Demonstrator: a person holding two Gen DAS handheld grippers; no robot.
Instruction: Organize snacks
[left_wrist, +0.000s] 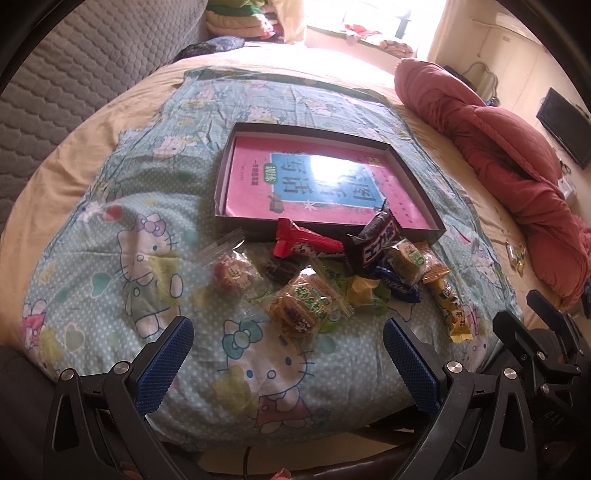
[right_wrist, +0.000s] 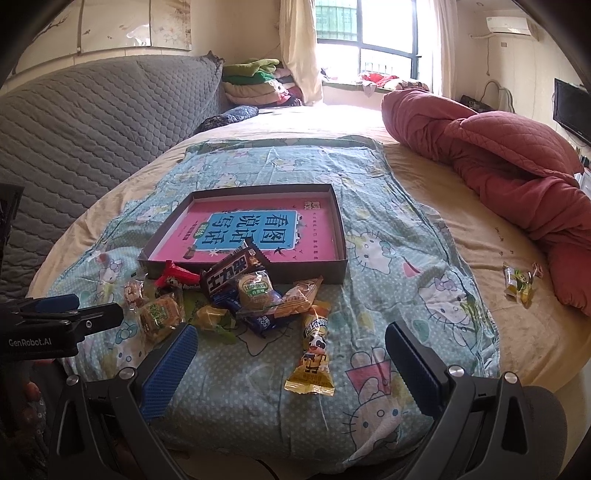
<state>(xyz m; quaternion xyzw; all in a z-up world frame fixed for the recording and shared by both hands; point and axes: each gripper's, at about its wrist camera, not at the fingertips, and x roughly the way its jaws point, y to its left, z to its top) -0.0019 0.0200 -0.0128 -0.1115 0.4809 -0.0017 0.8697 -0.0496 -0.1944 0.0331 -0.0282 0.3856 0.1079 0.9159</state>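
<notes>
Quilted grey headboard (right_wrist: 92, 122) far left, stitched in a scale pattern. Cartoon-cat print sheet (right_wrist: 388, 258), mint with white dots, wrinkled, spread over a tan bedcover (right_wrist: 461, 229).

Left gripper (left_wrist: 288, 354): jaws spread wide, nothing between them; ribbed blue pads (left_wrist: 162, 369). It hovers just short of the snack pile (left_wrist: 332, 273).

Pile sits on the sheet, against the near wall of the tray (right_wrist: 334, 218). Left to right in the right wrist view: clear crinkly packet with a round biscuit (right_wrist: 133, 295); square clear-wrapped cake (right_wrist: 160, 314) with green print; red foil bar (right_wrist: 177, 277); dark glossy bar (right_wrist: 232, 275), long axis tilted up-right, its far end propped on the tray rim; round pastry (right_wrist: 255, 291) in clear film on top; orange packet (right_wrist: 299, 295). Yellow stick (right_wrist: 314, 354) lies apart at the near right, long axis running toward the camera, nearly parallel to the fingers.

Tray: shallow, rectangular, dark card walls. Inside, flat, a pink book (right_wrist: 258, 229) with a blue title panel; whether any snack is fully in is hard to judge.

Right gripper (right_wrist: 291, 358): jaws wide apart, holding nothing, yellow stick between the fingers' lines.

Right: crumpled red quilt (right_wrist: 498, 155); a few loose wrappers (right_wrist: 519, 284) beside it.
</notes>
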